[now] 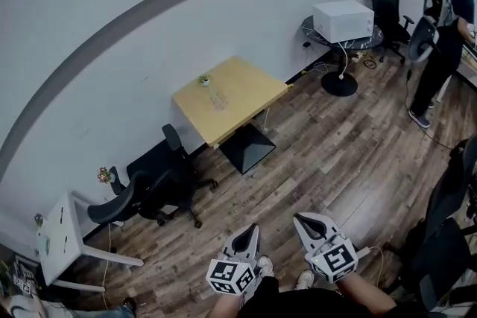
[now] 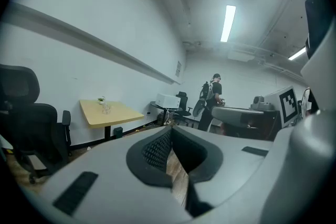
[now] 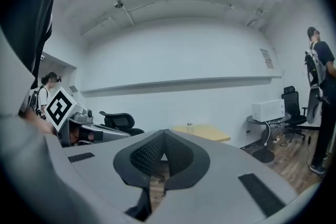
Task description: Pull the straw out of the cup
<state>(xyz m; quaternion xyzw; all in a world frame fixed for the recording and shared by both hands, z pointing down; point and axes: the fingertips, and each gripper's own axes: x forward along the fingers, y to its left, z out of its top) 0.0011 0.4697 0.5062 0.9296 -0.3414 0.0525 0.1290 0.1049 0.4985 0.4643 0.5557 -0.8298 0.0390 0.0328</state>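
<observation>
A clear cup (image 1: 217,100) stands on the yellow table (image 1: 242,97) far across the room, beside a tiny potted plant (image 1: 203,80). The straw is too small to make out. Both grippers are held low in front of me, far from the table. My left gripper (image 1: 253,229) has its tips together with nothing between them; in its own view the left gripper (image 2: 170,129) points toward the table and the cup (image 2: 106,108). My right gripper (image 1: 301,219) is shut and empty too; in its own view the right gripper (image 3: 164,132) faces the cup (image 3: 190,125).
Black office chairs (image 1: 160,190) stand left of the yellow table, and a small white table (image 1: 63,238) sits at the lower left. A round table carries a white box (image 1: 343,20) at the back. A person (image 1: 446,33) stands at the far right. More dark chairs (image 1: 447,234) are close on my right.
</observation>
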